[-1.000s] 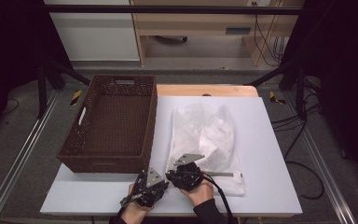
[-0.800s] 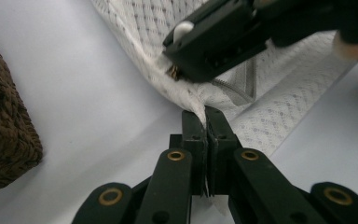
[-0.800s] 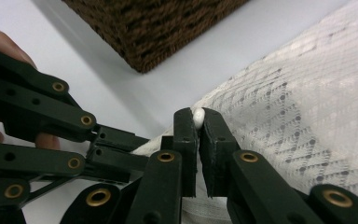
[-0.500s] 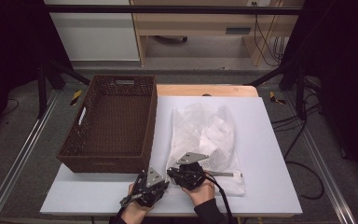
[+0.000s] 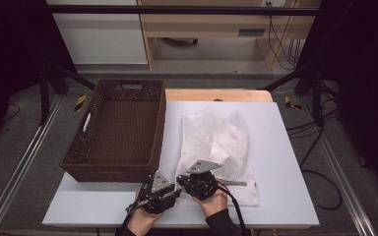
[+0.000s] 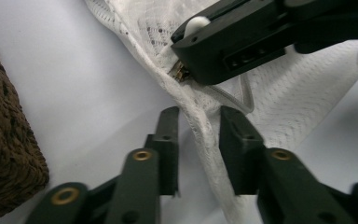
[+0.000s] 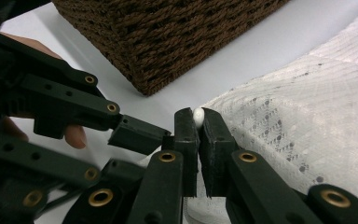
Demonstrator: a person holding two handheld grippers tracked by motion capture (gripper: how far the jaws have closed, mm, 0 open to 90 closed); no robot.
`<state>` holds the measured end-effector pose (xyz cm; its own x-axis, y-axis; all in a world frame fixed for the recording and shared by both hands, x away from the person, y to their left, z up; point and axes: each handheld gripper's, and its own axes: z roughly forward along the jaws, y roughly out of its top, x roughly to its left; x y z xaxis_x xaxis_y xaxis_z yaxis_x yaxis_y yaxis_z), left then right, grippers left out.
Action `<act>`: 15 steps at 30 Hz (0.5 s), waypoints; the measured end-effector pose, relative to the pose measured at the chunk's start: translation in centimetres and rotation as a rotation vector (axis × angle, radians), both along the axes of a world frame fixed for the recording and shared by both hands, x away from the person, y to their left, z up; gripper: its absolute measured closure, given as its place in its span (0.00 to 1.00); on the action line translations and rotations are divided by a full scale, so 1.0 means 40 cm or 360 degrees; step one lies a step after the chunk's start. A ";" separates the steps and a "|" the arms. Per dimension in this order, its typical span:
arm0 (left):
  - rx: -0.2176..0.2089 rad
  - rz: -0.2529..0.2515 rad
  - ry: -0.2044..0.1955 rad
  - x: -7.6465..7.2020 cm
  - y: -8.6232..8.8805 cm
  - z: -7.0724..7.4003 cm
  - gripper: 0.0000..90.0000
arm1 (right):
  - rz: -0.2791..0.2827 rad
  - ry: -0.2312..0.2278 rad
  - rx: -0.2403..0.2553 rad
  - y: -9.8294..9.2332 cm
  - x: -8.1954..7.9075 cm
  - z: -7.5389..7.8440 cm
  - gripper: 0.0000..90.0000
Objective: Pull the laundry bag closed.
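Note:
A white mesh laundry bag (image 5: 216,142) lies flat on the white table (image 5: 285,196), right of a brown wicker basket (image 5: 109,173). Both grippers meet at the bag's near left corner. My right gripper (image 7: 198,122) is shut on the small white zipper pull (image 7: 198,115), its jaws having tightened a little. The brass slider (image 6: 181,72) sits at that gripper's tip in the left gripper view. My left gripper (image 6: 200,133) has just been opening. The bag's hem (image 6: 200,140) runs between its parted jaws, and the pads do not press on it.
The basket (image 7: 177,42) is empty and stands just beyond the grippers, to their left. A wooden board (image 5: 216,94) sticks out past the table's far edge. Metal rails (image 5: 24,162) flank the table on both sides.

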<state>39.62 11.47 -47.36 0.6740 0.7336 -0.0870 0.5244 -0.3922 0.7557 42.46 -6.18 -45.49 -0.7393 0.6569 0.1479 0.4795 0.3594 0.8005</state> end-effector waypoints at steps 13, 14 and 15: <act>-0.0047 0.0012 0.0000 0.010 0.008 0.010 0.82 | 0.0000 -0.0001 -0.0003 -0.008 -0.003 0.003 0.96; -0.0039 0.0013 0.0004 0.011 0.006 0.008 0.84 | 0.0002 -0.0002 0.0000 -0.008 -0.003 0.003 0.96; -0.0037 0.0005 0.0006 0.011 0.004 0.007 0.88 | 0.0007 -0.0001 0.0002 -0.007 -0.003 0.002 0.96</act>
<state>40.07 11.63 -47.08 0.6714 0.7334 -0.1068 0.5287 -0.3730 0.7625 42.35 -6.47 -45.39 -0.7423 0.6535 0.1480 0.4773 0.3605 0.8014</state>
